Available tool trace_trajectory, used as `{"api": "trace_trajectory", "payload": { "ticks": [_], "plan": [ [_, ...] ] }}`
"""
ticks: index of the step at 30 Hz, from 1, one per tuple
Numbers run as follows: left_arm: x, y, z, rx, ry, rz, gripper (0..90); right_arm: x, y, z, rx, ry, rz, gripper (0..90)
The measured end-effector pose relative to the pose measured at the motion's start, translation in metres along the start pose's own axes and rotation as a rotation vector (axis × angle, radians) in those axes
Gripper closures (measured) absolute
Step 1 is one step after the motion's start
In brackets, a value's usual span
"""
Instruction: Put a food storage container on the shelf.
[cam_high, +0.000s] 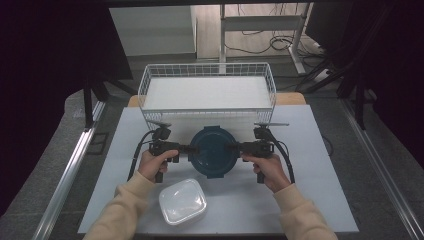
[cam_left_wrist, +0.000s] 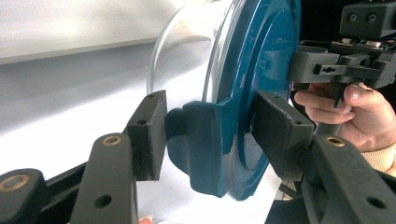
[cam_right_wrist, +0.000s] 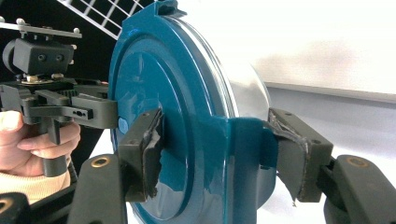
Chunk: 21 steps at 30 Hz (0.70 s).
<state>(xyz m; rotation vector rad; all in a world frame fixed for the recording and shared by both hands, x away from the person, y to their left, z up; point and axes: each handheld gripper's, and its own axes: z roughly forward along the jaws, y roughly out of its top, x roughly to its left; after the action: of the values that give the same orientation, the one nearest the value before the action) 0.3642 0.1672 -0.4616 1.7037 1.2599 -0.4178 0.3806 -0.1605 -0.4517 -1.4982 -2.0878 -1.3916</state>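
White table (cam_high: 310, 150), wire basket (cam_high: 207, 75) at the far edge, dark surroundings.
Round container with a blue lid (cam_high: 214, 151) sits mid-table, just in front of the basket. Left gripper (cam_high: 192, 149) pinches the lid's latch tab on the left rim; right gripper (cam_high: 235, 147) pinches the tab on the opposite rim. Jaws on both sides touch the lid. Square white lidded tub (cam_high: 182, 201) sits nearer the person, apart.
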Motion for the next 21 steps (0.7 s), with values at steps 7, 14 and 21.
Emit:
{"api": "trace_trajectory", "payload": {
  "ticks": [7, 14, 21],
  "plan": [
    [-0.007, 0.000, -0.004, -0.008, -0.011, 0.016, 46.6, 0.007, 0.000, -0.010, -0.019, 0.005, -0.016, 38.9],
    [-0.012, 0.001, -0.010, -0.020, -0.022, 0.029, 46.6, 0.015, 0.002, -0.015, -0.031, -0.001, -0.037, 39.2],
    [-0.023, 0.005, -0.021, -0.042, -0.021, 0.051, 46.6, 0.030, 0.008, -0.023, -0.049, 0.001, -0.064, 39.5]
  ]
}}
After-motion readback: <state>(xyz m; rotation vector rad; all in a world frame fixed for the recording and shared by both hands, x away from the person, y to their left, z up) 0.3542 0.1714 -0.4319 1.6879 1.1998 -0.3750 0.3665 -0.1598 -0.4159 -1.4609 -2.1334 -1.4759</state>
